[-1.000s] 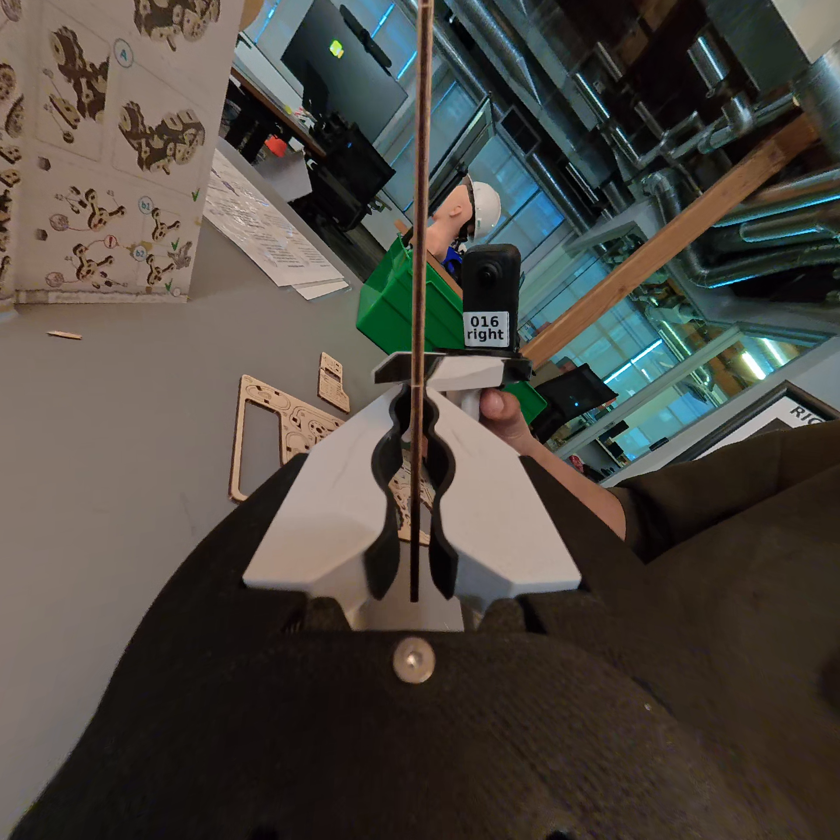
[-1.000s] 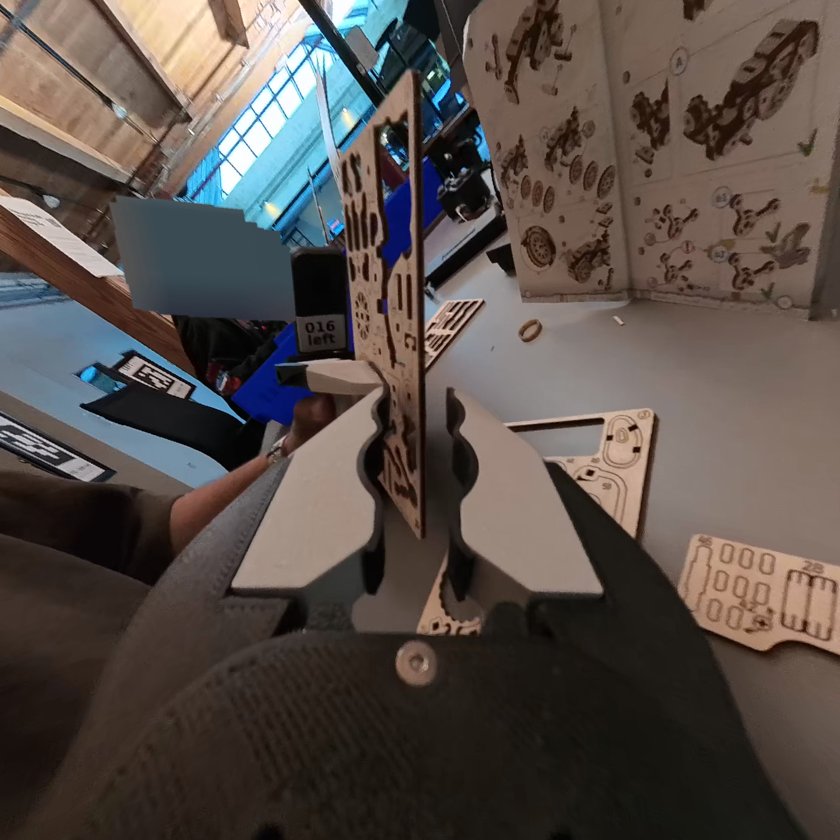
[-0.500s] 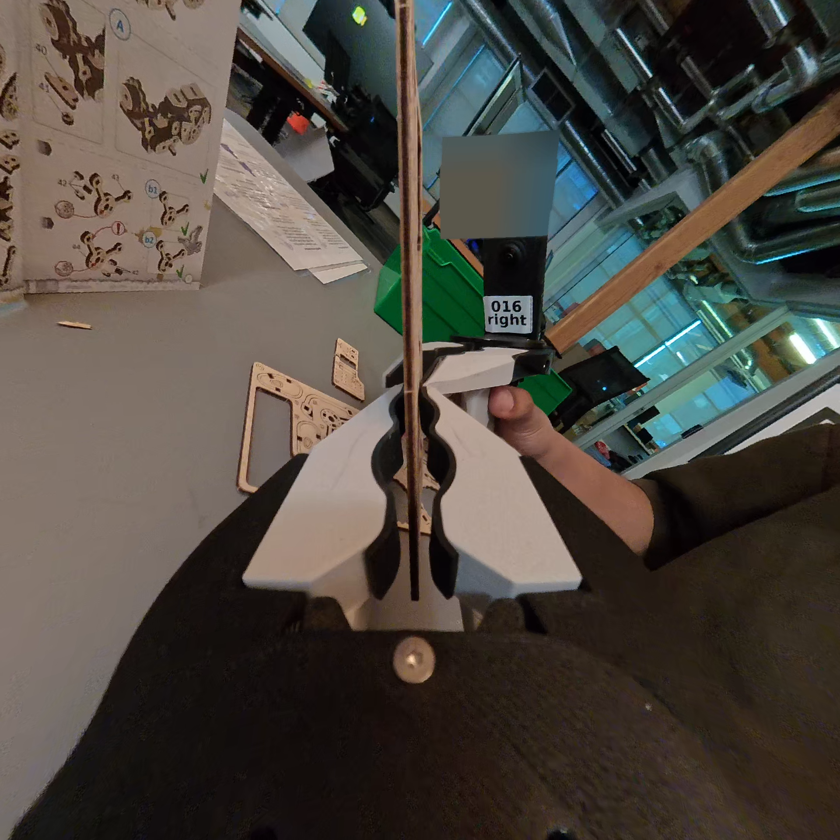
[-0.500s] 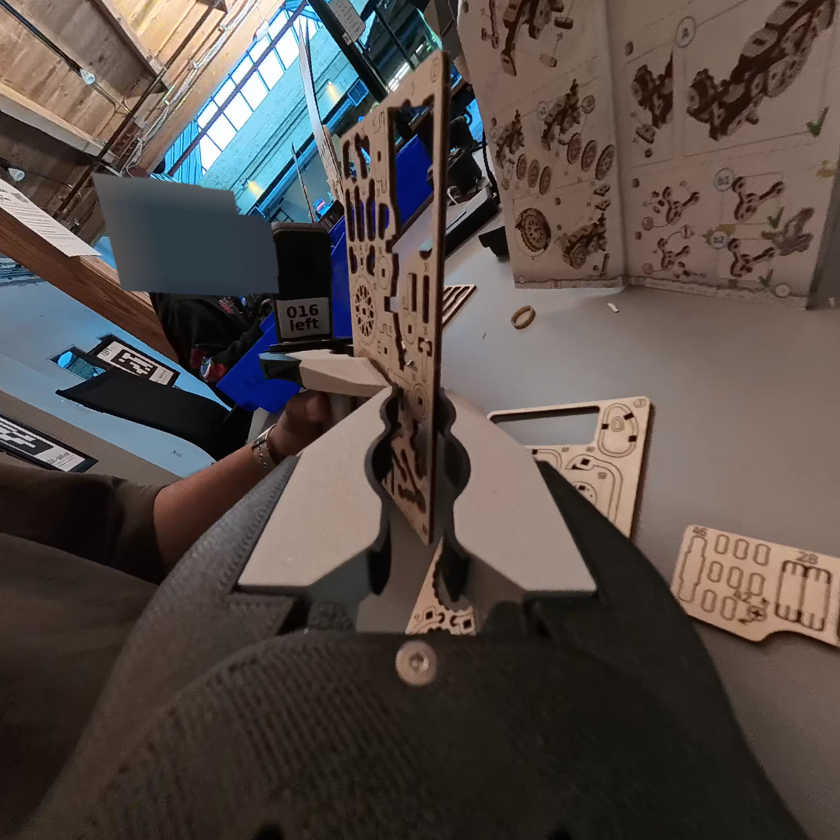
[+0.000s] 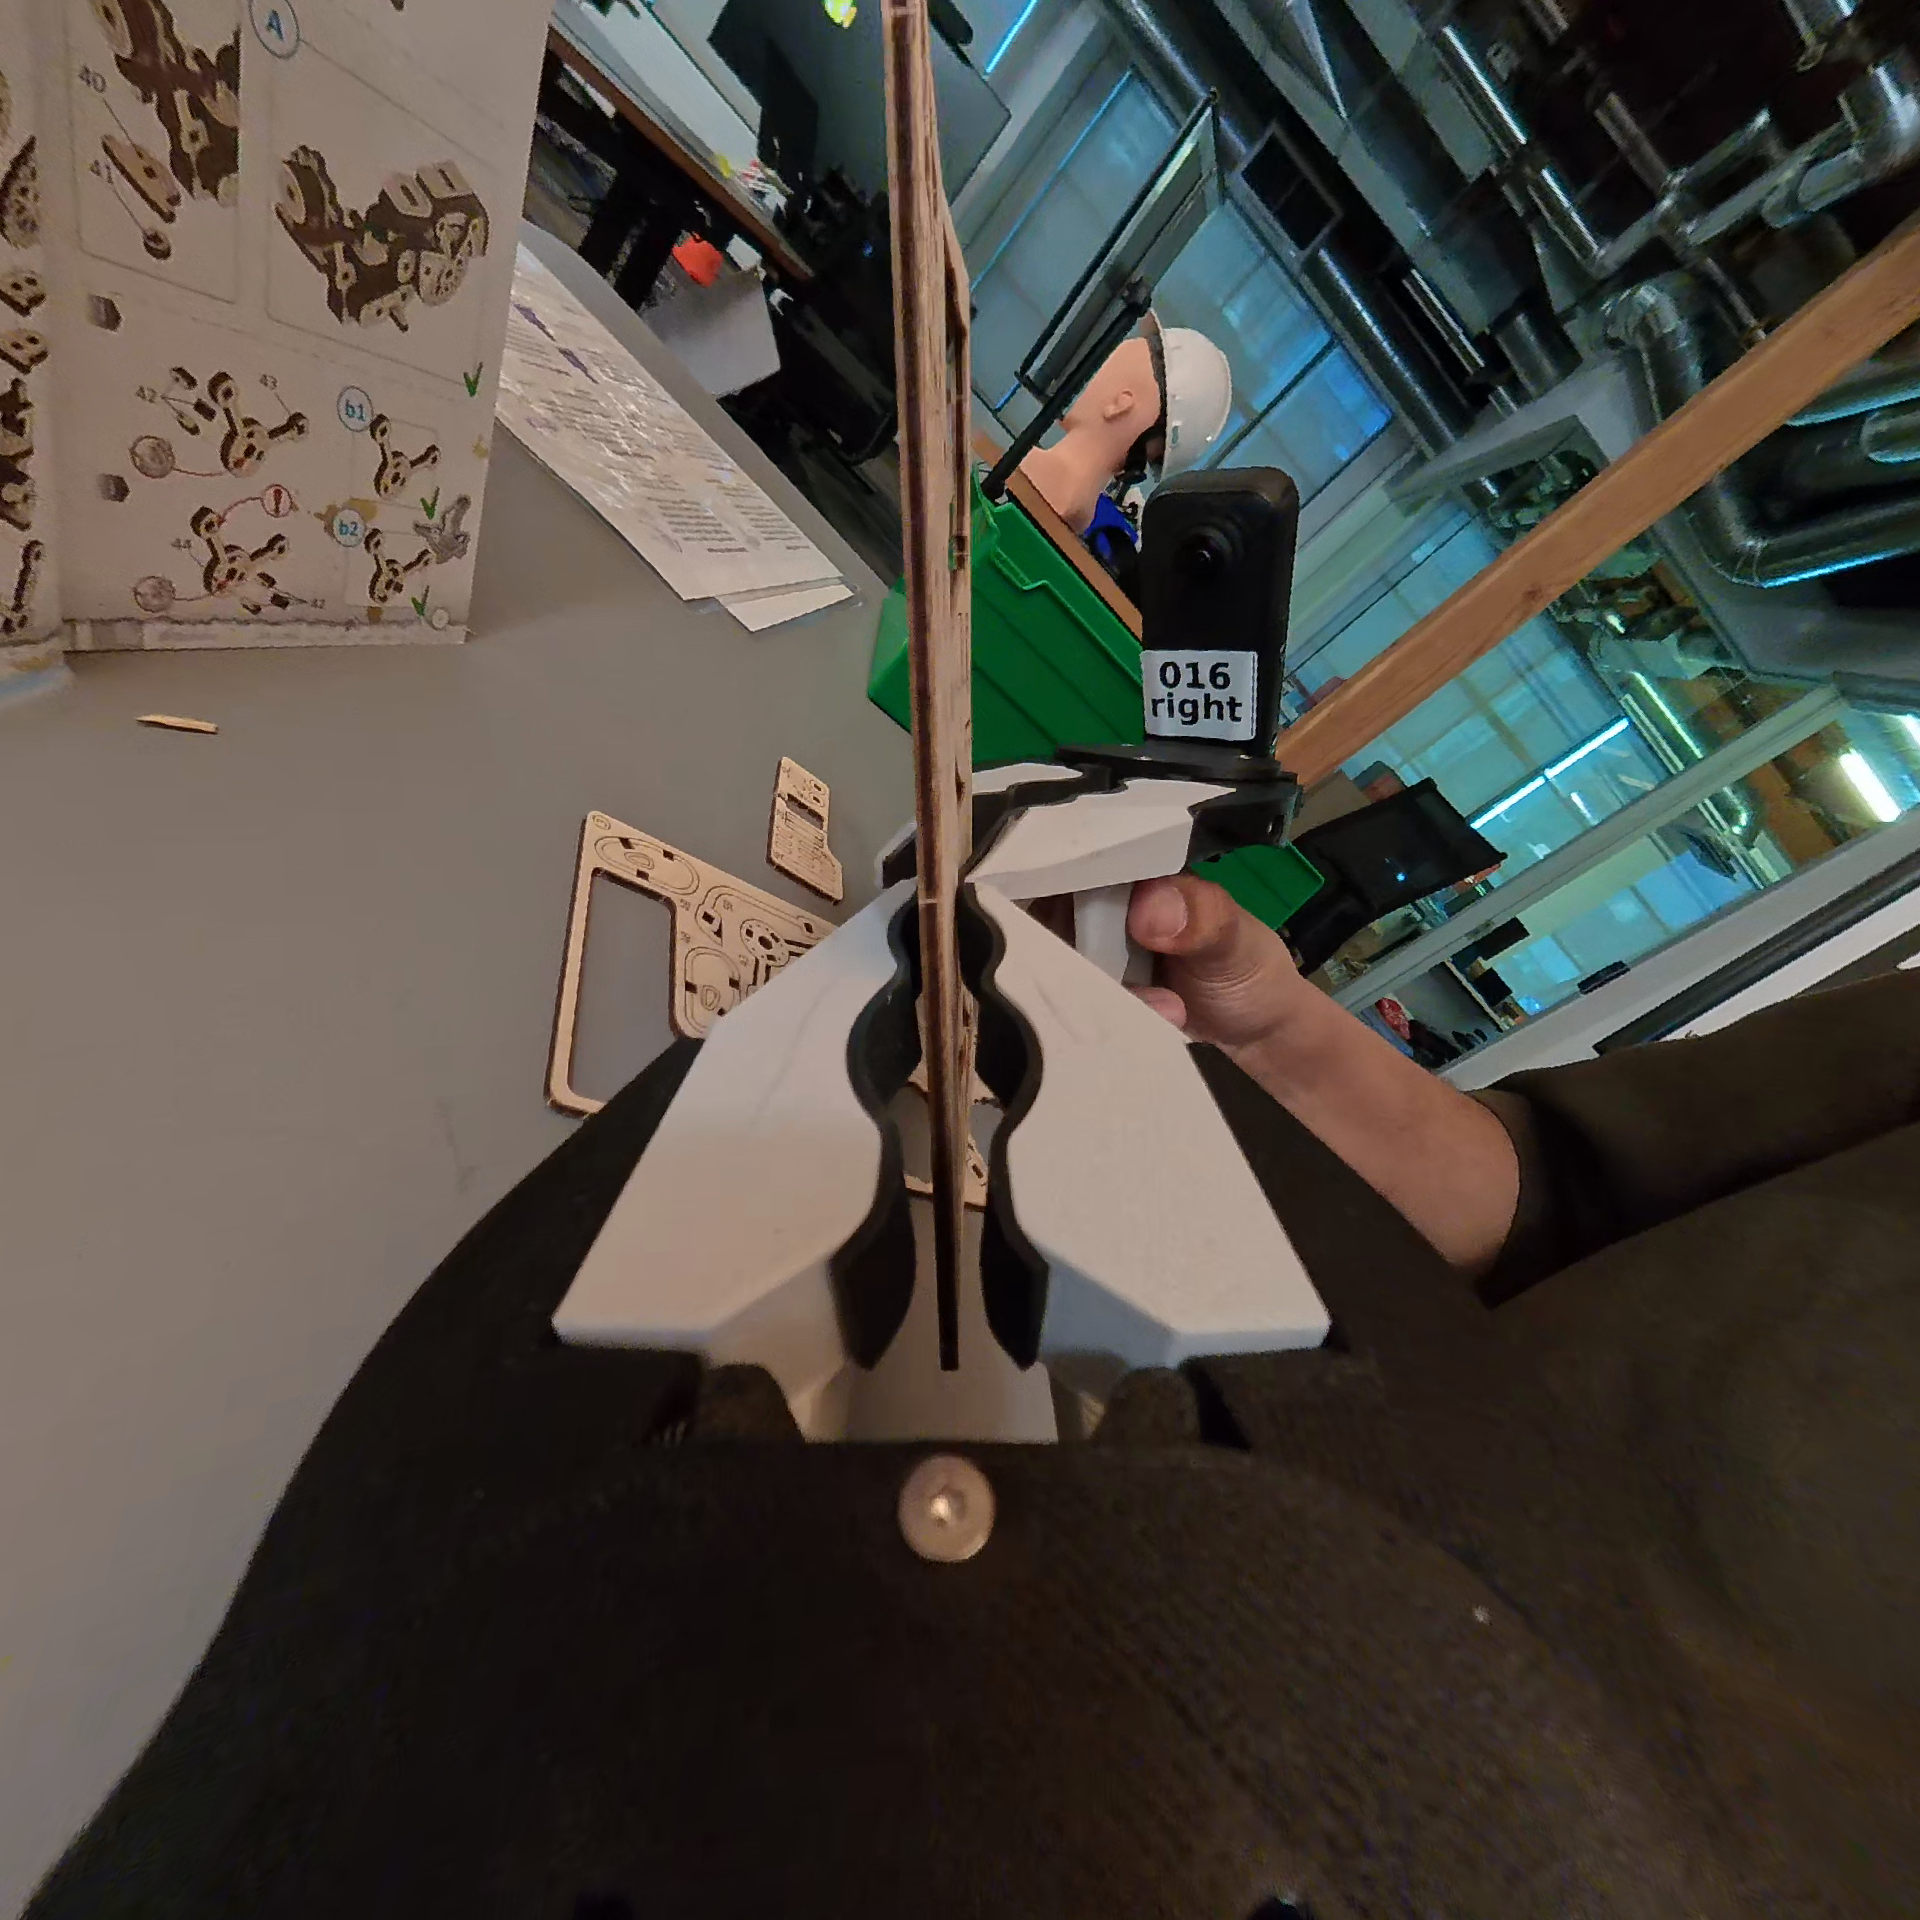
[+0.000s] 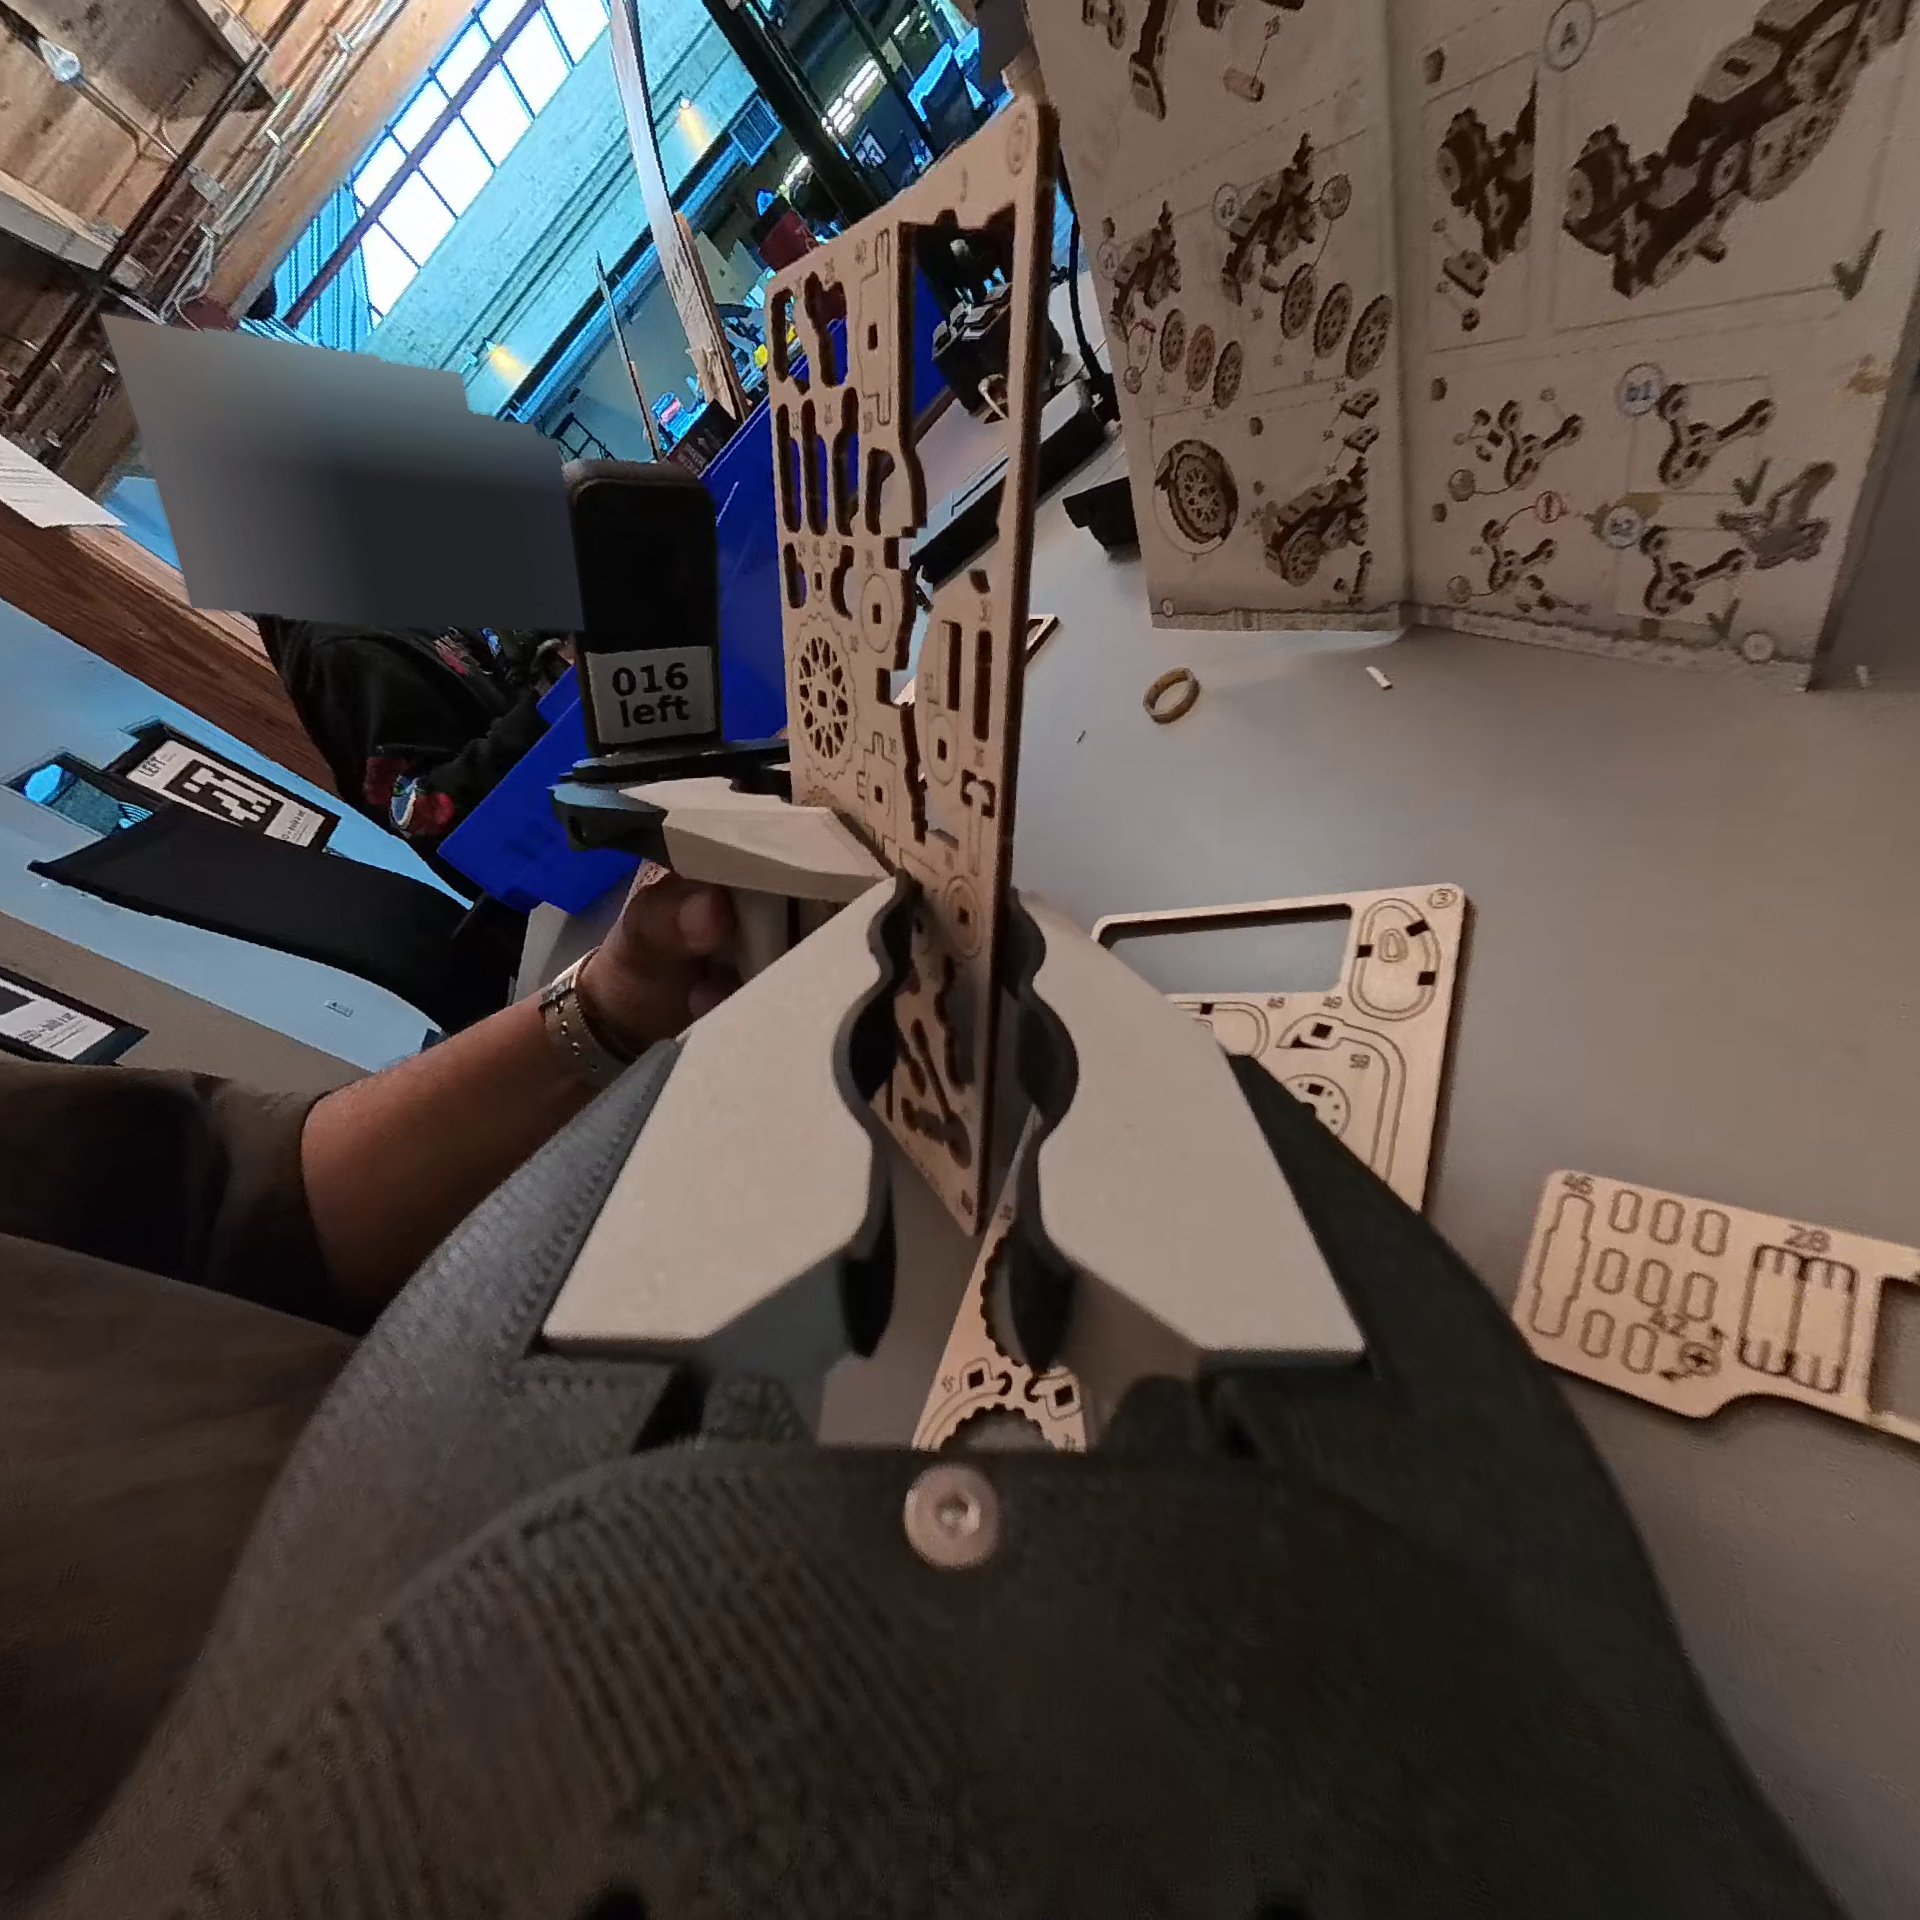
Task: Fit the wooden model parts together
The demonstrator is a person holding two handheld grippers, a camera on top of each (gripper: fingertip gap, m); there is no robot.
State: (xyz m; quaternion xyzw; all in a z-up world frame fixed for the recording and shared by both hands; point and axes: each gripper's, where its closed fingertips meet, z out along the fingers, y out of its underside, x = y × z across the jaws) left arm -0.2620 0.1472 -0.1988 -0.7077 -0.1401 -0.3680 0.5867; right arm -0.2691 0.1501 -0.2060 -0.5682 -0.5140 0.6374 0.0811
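A thin laser-cut wooden parts sheet (image 5: 930, 520) stands upright above the grey table (image 5: 312, 935), with both grippers on its lower end. My left gripper (image 5: 940, 914) is shut on it, and I see the sheet edge-on between the white fingers. In the right wrist view the sheet (image 6: 925, 644) shows its cut-out face, with a gear and slots. My right gripper (image 6: 961, 914) is shut on its lower corner, and the sheet sits skewed between the jaws. The right gripper also shows in the left wrist view (image 5: 977, 831). The left gripper also shows in the right wrist view (image 6: 862, 842).
Flat part sheets lie on the table: a frame sheet (image 6: 1382, 987), a smaller sheet (image 6: 1714, 1309), and a small piece (image 5: 805, 831). A wooden ring (image 6: 1171, 694) lies loose. An instruction board (image 6: 1507, 312) stands behind. A green bin (image 5: 1039, 644) and a blue bin (image 6: 540, 842) sit at the table's edges. The tips of both grippers are at nearly the same place.
The right jaws have narrowed onto the sheet. The sheet has turned, so more of its face shows in the right wrist view. The left gripper has kept its hold.
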